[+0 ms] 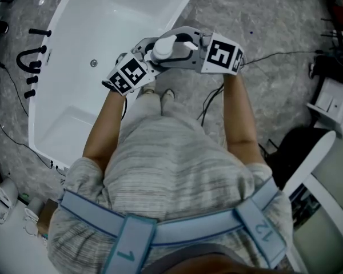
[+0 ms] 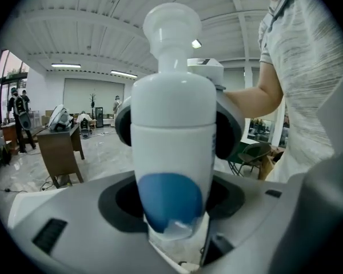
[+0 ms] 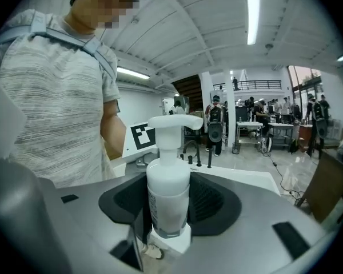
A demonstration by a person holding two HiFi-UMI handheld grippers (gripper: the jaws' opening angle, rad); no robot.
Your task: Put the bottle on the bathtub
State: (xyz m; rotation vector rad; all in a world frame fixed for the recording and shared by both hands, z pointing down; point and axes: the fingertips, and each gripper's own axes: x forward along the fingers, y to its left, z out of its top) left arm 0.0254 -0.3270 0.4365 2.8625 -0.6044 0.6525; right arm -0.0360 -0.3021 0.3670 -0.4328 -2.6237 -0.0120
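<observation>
Grey marbled floor (image 1: 274, 96) runs beside a white bathtub (image 1: 74, 101). The white pump bottle (image 1: 164, 47) is held in the air close to the tub's long rim, not resting on it, with its pump head uppermost. It sits between two grippers that face each other. The right gripper (image 3: 167, 210) pinches the bottle's body from both sides, and the pump rises above its jaws. The left gripper (image 2: 174, 210) clamps the lower part with its jaws set wide, the blue label toward its camera. Black taps (image 1: 33, 61) stand on the tub's opposite rim, well apart from the bottle.
</observation>
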